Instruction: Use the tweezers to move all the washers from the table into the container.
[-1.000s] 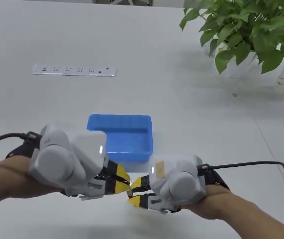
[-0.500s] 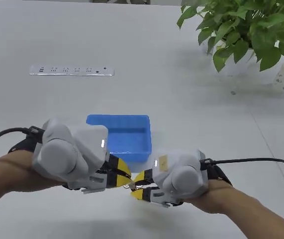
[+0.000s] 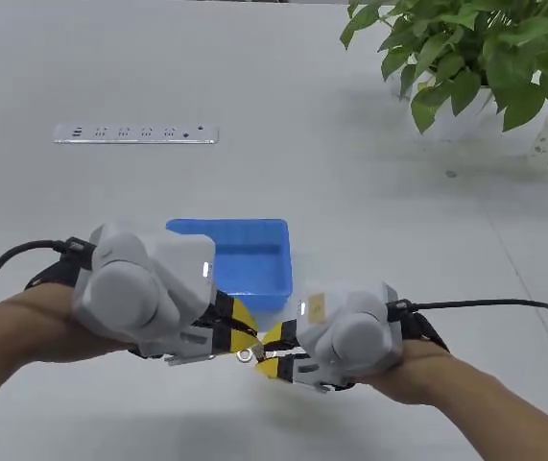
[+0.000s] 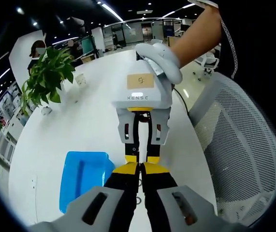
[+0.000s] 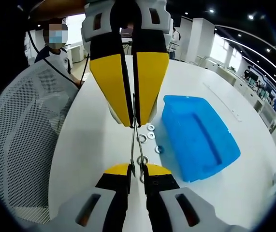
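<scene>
Slim metal tweezers (image 5: 135, 145) bridge my two grippers, which point at each other tip to tip. My left gripper (image 3: 245, 334) is shut on one end and my right gripper (image 3: 272, 355) is shut on the other. In the right gripper view, my right gripper (image 5: 134, 170) holds the near end, and the left one's yellow fingers (image 5: 150, 82) pinch the far end. Several washers (image 5: 141, 138) lie on the white table under the tweezers, beside the blue container (image 5: 200, 140). One washer (image 3: 245, 355) shows between the tips. The container (image 3: 226, 229) sits just behind the grippers.
A white power strip (image 3: 134, 134) lies at the far left of the table, and a potted plant (image 3: 465, 58) stands at the far right. A black cable (image 3: 485, 307) trails from the right gripper. A mesh chair (image 5: 21, 125) and a seated person (image 5: 55, 48) are beyond the table edge.
The two grippers have closed the gap between them, and their tips now meet over the washers. The head camera has tilted slightly.
</scene>
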`<move>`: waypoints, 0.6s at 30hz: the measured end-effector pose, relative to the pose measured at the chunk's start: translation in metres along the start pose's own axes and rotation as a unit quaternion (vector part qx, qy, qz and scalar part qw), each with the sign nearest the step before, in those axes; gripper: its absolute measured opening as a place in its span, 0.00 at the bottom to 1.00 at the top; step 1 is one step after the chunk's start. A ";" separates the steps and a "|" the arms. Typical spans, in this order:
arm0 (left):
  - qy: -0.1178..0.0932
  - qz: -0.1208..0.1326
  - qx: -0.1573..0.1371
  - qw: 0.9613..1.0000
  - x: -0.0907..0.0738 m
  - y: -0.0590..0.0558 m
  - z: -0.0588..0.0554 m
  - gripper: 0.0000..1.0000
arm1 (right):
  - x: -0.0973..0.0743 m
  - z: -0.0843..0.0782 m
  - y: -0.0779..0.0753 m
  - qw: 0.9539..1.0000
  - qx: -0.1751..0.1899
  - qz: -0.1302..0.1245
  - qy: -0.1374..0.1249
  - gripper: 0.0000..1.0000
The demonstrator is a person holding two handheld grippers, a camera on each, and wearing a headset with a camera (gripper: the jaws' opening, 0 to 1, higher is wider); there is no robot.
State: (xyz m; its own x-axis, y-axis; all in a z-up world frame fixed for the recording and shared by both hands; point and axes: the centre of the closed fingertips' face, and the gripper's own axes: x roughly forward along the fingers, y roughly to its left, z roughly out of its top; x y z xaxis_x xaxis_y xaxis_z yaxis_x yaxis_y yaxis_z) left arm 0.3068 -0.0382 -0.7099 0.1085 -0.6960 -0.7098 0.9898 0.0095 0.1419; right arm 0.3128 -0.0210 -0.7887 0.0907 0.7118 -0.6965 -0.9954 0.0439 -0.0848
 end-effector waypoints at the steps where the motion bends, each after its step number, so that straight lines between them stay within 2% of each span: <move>1: 0.000 0.000 0.000 1.000 0.000 0.000 0.000 0.06 | 0.000 0.000 -0.001 1.000 0.002 0.000 -0.001 0.12; 18: 0.003 -0.001 0.002 1.000 0.005 0.008 0.002 0.06 | 0.000 -0.004 -0.008 1.000 0.009 -0.005 -0.005 0.12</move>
State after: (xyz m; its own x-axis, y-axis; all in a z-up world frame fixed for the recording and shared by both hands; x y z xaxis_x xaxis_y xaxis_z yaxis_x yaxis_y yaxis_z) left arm 0.3148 -0.0436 -0.7111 0.1074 -0.6910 -0.7148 0.9897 0.0057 0.1433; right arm 0.3206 -0.0242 -0.7905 0.1003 0.7189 -0.6878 -0.9949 0.0637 -0.0784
